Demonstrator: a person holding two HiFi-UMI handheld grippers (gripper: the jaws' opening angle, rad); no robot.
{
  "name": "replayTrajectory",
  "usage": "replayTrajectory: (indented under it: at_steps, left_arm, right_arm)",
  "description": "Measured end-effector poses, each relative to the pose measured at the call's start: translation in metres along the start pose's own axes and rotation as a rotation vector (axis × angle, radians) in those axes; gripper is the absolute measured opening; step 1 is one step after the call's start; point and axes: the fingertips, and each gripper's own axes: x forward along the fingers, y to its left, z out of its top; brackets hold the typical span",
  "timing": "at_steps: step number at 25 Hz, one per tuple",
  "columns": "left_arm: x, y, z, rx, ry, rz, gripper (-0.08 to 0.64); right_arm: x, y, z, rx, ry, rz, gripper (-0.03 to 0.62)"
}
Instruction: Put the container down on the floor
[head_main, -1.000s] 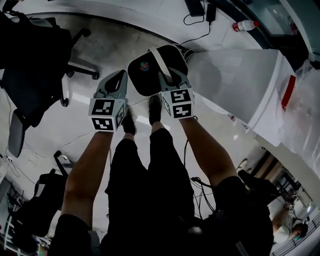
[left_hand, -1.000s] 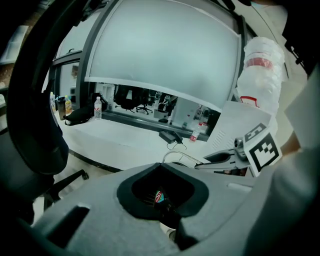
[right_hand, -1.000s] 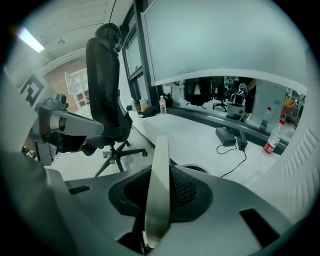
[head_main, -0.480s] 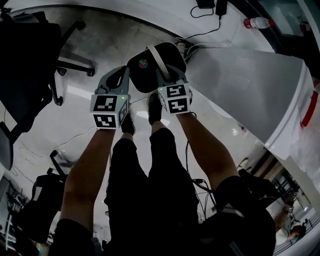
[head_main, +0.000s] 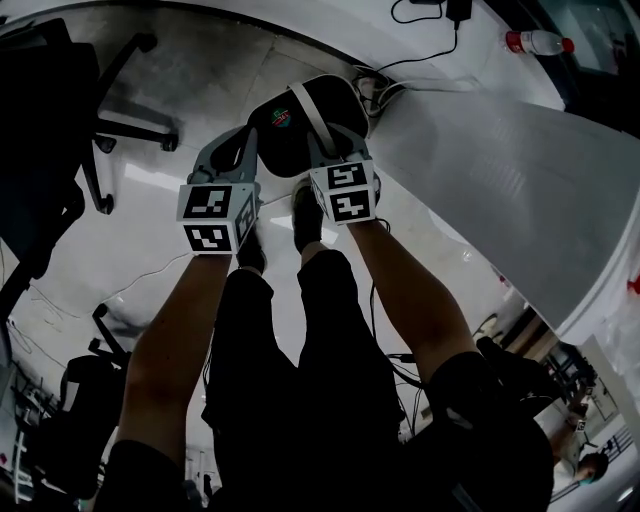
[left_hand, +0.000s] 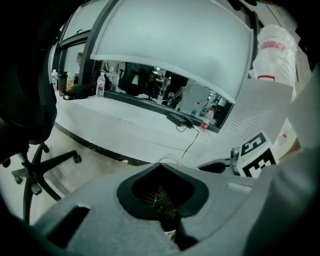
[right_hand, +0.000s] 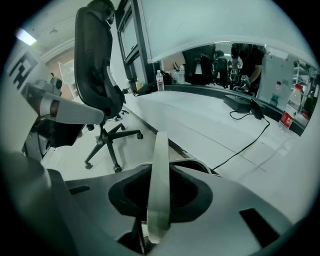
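A black round container (head_main: 290, 135) with a white strap handle (head_main: 308, 112) hangs in front of the person's feet, above the pale floor (head_main: 200, 80). My right gripper (head_main: 328, 150) is shut on that handle. In the right gripper view the white strap (right_hand: 160, 170) runs upright between the jaws of my right gripper (right_hand: 159, 202). My left gripper (head_main: 238, 150) is just left of the container at the same height. In its own view the jaws of my left gripper (left_hand: 162, 195) stand together with nothing held between them.
A black office chair (head_main: 50, 120) stands to the left on the floor. A white desk (head_main: 500, 170) runs along the right, with cables (head_main: 415, 15) and a water bottle (head_main: 540, 42) beyond it. The person's shoes (head_main: 305, 215) are under the grippers. A dark bag (head_main: 85, 400) lies at lower left.
Both grippers and the container have shifted slightly forward and up in the head view. The right gripper still holds the handle. The desk has slid to the right of the frame.
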Motion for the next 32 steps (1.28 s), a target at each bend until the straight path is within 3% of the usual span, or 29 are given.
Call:
replayTrajectory:
  at_steps: [13, 32]
  left_arm:
    - [0.038, 0.018, -0.033, 0.017, 0.018, -0.001, 0.008]
    - [0.026, 0.002, -0.053, -0.006, 0.067, -0.012, 0.008]
  right_arm:
    - [0.048, -0.017, -0.025, 0.0, -0.007, -0.025, 0.084]
    - [0.03, -0.017, -0.052, 0.0, 0.045, -0.03, 0.086]
